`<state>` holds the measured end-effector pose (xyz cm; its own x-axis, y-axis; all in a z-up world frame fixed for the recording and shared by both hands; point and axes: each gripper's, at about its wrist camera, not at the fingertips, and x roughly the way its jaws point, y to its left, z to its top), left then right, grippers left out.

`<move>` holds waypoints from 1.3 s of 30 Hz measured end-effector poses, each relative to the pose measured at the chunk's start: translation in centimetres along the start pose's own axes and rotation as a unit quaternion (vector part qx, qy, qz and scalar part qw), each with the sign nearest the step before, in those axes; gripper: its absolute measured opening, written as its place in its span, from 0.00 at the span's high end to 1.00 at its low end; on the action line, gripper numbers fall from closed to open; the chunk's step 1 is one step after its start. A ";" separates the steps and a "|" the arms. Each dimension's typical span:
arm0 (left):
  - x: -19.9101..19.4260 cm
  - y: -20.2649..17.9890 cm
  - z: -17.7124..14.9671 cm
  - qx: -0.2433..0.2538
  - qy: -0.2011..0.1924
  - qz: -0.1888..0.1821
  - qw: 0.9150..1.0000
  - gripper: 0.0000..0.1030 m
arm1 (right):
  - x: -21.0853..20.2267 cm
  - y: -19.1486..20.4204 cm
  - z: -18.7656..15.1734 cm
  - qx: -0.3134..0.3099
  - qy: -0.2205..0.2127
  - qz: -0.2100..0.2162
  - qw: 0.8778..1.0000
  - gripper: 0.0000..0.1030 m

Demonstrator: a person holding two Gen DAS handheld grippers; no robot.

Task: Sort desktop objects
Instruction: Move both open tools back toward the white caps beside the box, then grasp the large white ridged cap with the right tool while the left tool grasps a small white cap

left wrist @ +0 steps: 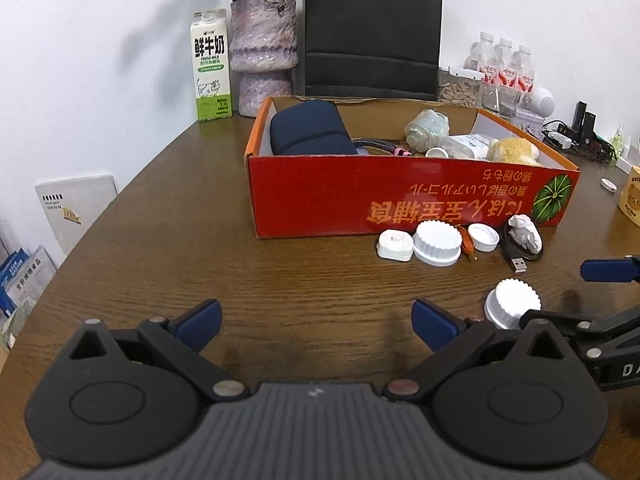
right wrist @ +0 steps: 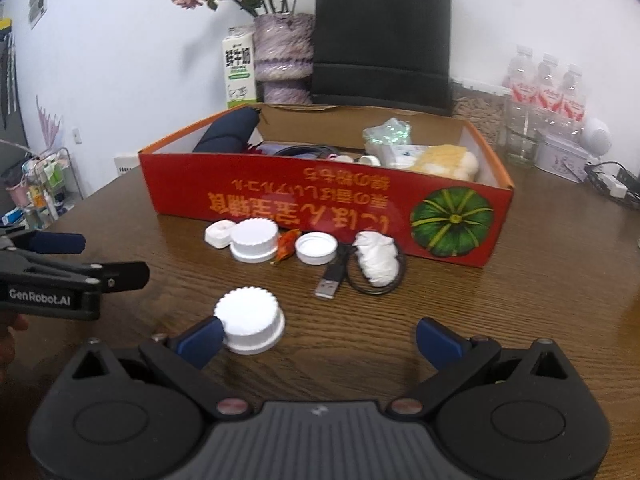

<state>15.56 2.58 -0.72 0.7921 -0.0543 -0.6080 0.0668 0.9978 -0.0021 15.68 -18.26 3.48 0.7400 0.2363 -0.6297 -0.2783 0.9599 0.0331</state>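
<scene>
- A white ribbed cap (right wrist: 250, 326) sits alone on the counter (right wrist: 520, 320), apart from the other loose bits and touching the inner face of the right tool's left pad.
- The right tool (right wrist: 318, 340) is spread wide and holds nothing; the cap lies off to the left side of its opening, not centred.
- The left tool (left wrist: 316, 322) is also wide and empty, hovering over bare wood to the left of the cap.
- Farther on, hard against the front wall of the red box (right wrist: 280, 196), lie a small white square piece (right wrist: 219, 234), a second ribbed cap (right wrist: 255, 239), an orange scrap (right wrist: 286, 245), a smooth white lid (right wrist: 316, 248), a USB cable (right wrist: 332, 278) and a crumpled white wad (right wrist: 378, 258).
- The box already holds a dark blue pouch (left wrist: 310, 128), a cable, a bottle and a yellow plush.
- By my reading, the step in hand is picking up the lone cap for the box.
- The next move calls for shifting the right tool leftward to straddle the cap, closing on its ribbed side, then lifting it over the box wall.
- The cap is low and light; a lopsided squeeze could make it skid away.
</scene>
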 end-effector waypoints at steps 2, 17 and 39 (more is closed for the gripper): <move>0.0 0.3 -0.1 -0.005 0.001 0.000 1.000 0.00 | 0.3 0.4 0.1 -0.006 0.001 0.005 1.000 0.03; 0.3 0.8 -0.3 -0.009 0.011 0.005 1.000 0.00 | 0.8 2.6 0.5 -0.045 -0.011 0.041 0.998 0.62; 2.6 -2.3 4.0 0.009 0.008 0.008 1.000 0.00 | -0.6 -3.0 3.3 0.003 -0.065 -0.021 0.998 0.62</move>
<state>19.91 0.03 0.86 0.7835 -0.0370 -0.6203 0.0652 0.9976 0.0228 18.08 -20.84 6.29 0.8245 0.2126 -0.5244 -0.2415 0.9703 0.0137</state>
